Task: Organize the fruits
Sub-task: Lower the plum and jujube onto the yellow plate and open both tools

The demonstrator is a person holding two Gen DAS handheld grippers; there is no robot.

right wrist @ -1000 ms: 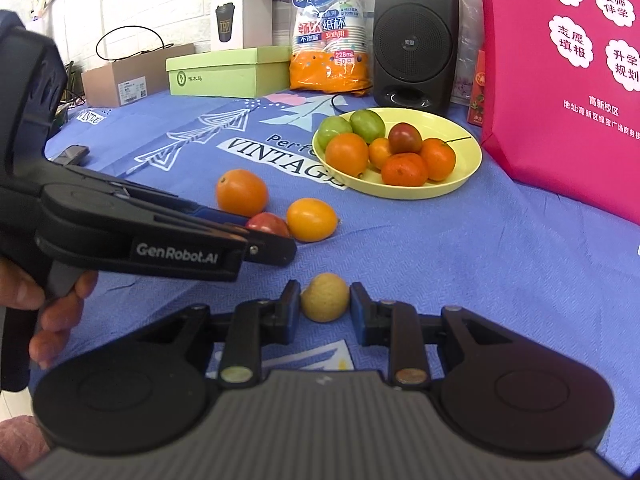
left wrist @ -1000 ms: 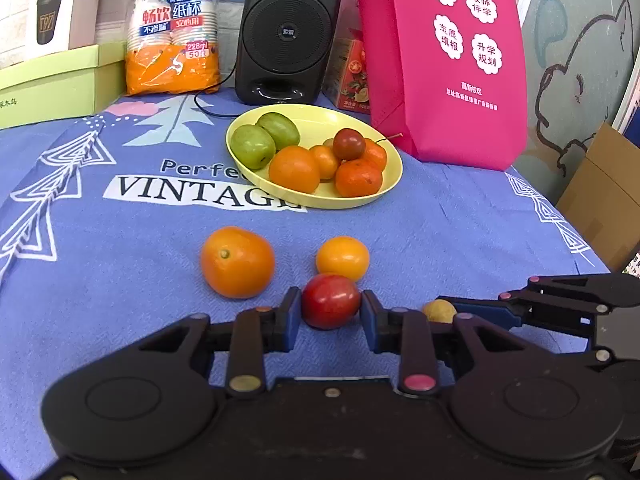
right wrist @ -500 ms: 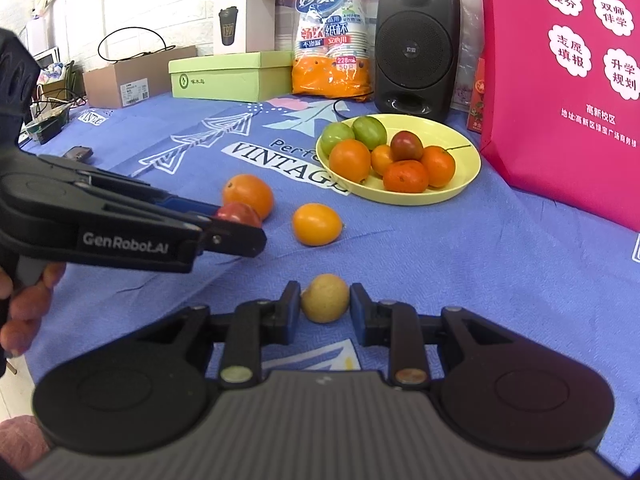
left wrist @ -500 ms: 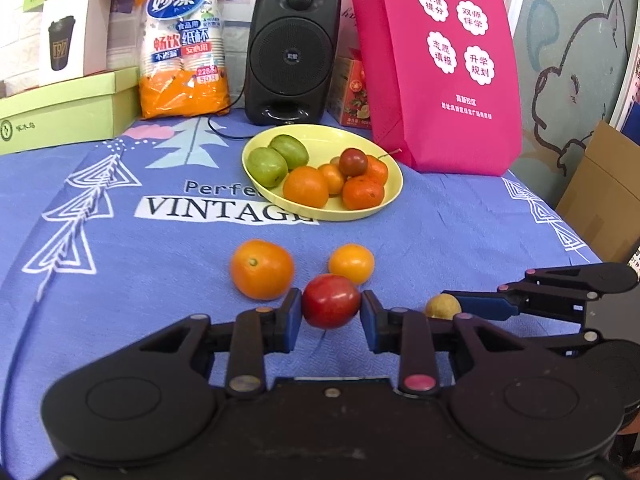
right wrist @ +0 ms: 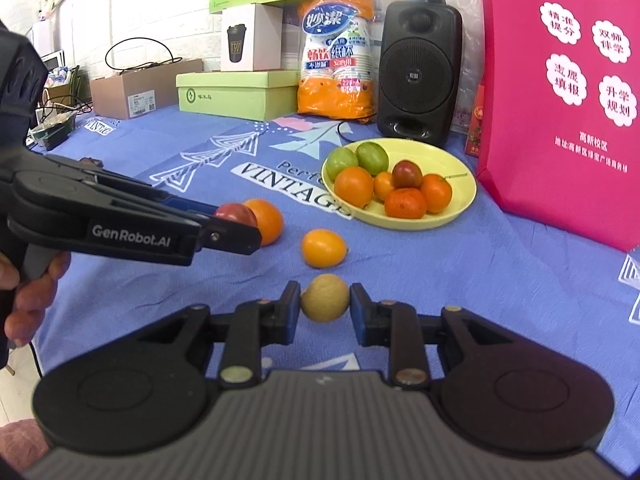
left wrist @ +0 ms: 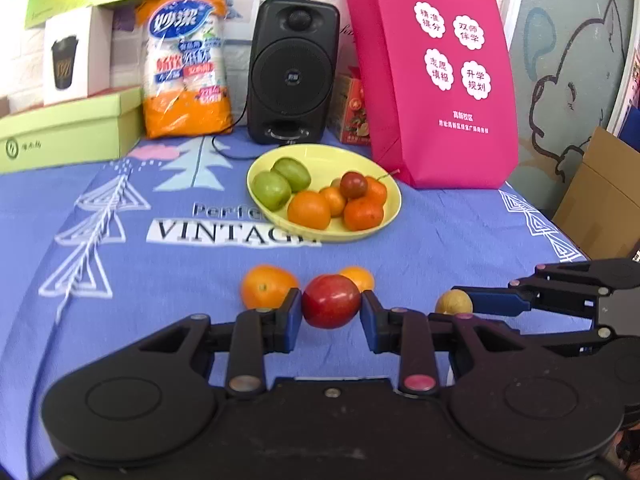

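Observation:
My left gripper [left wrist: 330,307] is shut on a red fruit [left wrist: 330,306] and holds it above the blue cloth. My right gripper [right wrist: 325,298] is shut on a small tan-yellow fruit [right wrist: 325,298], also held above the cloth. A large orange [left wrist: 264,285] and a small orange fruit [right wrist: 323,247] lie on the cloth ahead. The yellow plate [left wrist: 394,200] beyond holds two green fruits, several orange ones and a dark red one. In the right wrist view the left gripper [right wrist: 236,226] reaches in from the left with the red fruit [right wrist: 234,213].
At the table's back stand a black speaker [left wrist: 292,76], an orange pack of paper cups [left wrist: 184,64], a green box [left wrist: 68,128] and a pink bag [left wrist: 436,80]. Cardboard [left wrist: 604,196] stands off the right edge. A speaker cable lies behind the plate.
Both grippers have risen and drawn back with their fruits; the plate and loose oranges now look farther away. Both grips are unchanged.

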